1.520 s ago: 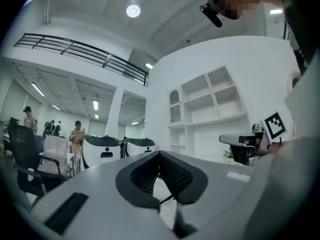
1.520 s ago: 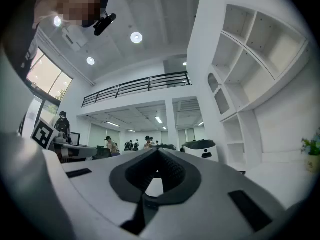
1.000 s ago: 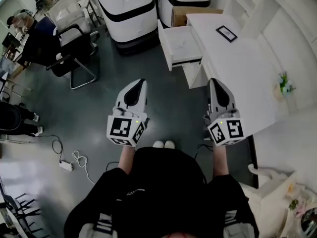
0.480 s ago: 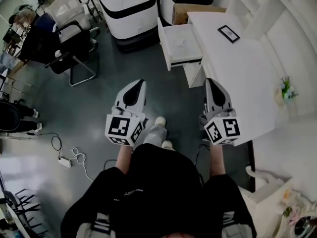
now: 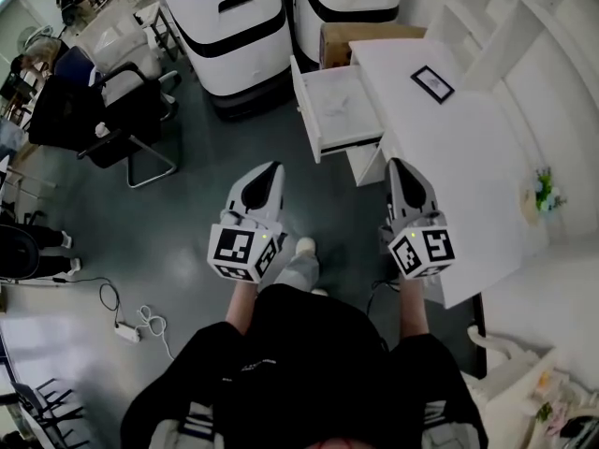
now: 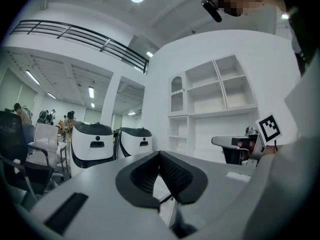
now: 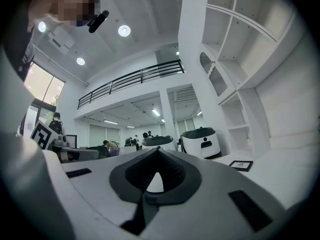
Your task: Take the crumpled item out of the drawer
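- Both grippers are up in front of the person, nowhere near the target yet. The left gripper (image 5: pixel 268 174) has its jaws pressed together with nothing between them, and the left gripper view shows the pads meeting at the tip.
- Same for the right gripper (image 5: pixel 401 170): jaws pressed together and empty.
- The drawer (image 5: pixel 305 110) is pulled out of the white bench (image 5: pixel 468 148) and stands open, sticking out toward the person's left over the grey floor.
- The crumpled item (image 5: pixel 337 110) should be lying in there. Honestly, from the head view all I get is a faint pale wrinkly patch on the drawer bottom, white on white, so I can't vouch for its shape or which way it lies.
- The bit that matters is that the drawer sits ahead of both jaws, roughly between the two grippers and a touch to the right. Its long side runs away from the person.
- The right gripper looks nearer, just short of the drawer's near corner by the bench edge. The left one is further off, over open floor.
- My guess is either one has to spread its jaws first, then reach forward and down into the drawer.
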### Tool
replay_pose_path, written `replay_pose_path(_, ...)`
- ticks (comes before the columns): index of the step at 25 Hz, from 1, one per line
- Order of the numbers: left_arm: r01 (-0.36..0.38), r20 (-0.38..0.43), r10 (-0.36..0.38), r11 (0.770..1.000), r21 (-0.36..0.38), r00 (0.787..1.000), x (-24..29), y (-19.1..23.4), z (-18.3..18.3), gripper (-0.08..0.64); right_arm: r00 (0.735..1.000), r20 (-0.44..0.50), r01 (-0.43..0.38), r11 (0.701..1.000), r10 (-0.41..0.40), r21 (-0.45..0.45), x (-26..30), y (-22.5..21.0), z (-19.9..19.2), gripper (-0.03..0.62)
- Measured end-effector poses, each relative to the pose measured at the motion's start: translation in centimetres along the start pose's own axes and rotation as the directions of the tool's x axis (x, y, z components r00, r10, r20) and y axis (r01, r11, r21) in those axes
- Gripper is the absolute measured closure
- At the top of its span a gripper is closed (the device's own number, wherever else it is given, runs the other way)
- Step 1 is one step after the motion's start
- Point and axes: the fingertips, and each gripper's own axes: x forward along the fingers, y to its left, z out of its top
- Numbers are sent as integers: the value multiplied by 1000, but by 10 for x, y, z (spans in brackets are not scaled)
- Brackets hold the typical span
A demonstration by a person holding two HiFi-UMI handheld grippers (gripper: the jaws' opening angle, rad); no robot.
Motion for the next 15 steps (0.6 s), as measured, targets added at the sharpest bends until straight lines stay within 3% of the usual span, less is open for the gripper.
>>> replay_pose_path(15, 78, -39, -80, 996, -50, 996, 115, 81, -14, 561, 998, -52, 45, 999, -44, 31, 126, -34, -25, 601)
